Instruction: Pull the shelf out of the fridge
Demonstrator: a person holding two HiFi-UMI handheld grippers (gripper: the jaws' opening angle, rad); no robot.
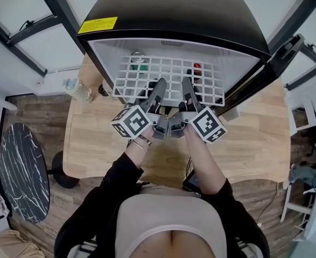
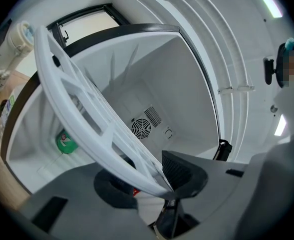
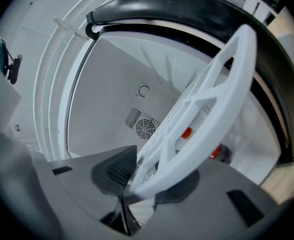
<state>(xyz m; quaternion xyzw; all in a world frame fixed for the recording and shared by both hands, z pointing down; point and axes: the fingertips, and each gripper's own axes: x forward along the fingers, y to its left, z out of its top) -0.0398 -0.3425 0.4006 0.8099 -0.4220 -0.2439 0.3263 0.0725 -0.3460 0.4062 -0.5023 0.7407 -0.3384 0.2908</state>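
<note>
White lattice shelf (image 1: 171, 75), apparently part-drawn, left tongs (image 1: 159, 86) and right tongs (image 1: 187, 85) clamping its front rim

Black fridge (image 1: 174, 15) open, white grid shelf (image 1: 168, 78) jutting out

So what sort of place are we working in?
Likely a staged test room, not a kitchen: a mini fridge on a wooden table, black frame struts around it, a marble side table nearby.
</note>
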